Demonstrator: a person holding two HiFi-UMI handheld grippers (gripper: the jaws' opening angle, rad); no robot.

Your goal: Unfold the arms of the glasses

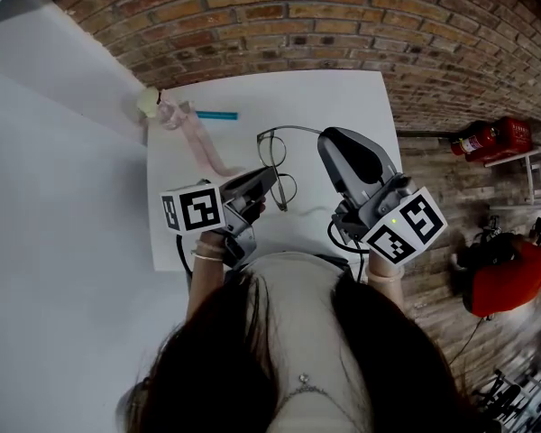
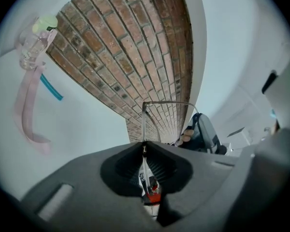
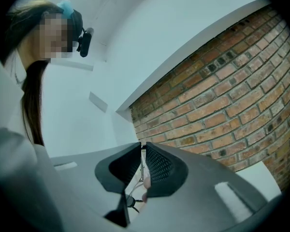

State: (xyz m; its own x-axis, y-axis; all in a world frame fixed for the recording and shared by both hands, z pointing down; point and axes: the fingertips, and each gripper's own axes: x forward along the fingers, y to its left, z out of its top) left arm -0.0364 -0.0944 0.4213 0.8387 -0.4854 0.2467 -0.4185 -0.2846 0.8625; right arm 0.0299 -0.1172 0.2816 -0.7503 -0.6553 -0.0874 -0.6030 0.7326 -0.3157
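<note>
- The left hand-held gripper [image 1: 266,183] is held low over the near part of the white worktop [image 1: 343,97], with its jaws closed on the thin wire frame of the glasses [image 1: 275,152].
- In the left gripper view the frame wire is seen pinched between the closed jaws, and one arm of the glasses [image 2: 164,102] is seen bent off from the frame towards the right hand-held gripper [image 2: 205,134].
- The right hand-held gripper [image 1: 332,144] is held just to the right of the glasses, and its jaws are closed on the far end of that arm.
- In the right gripper view a thin wire is seen clamped between the nearly touching jaws.
- The glasses are thus held between the two hand-held grippers, above the worktop.
- Farther back on the worktop's left side, a pink strap [image 1: 203,147] and a teal stick [image 1: 216,115] are laid.
- A brick wall [image 1: 343,25] is seen behind the worktop.
</note>
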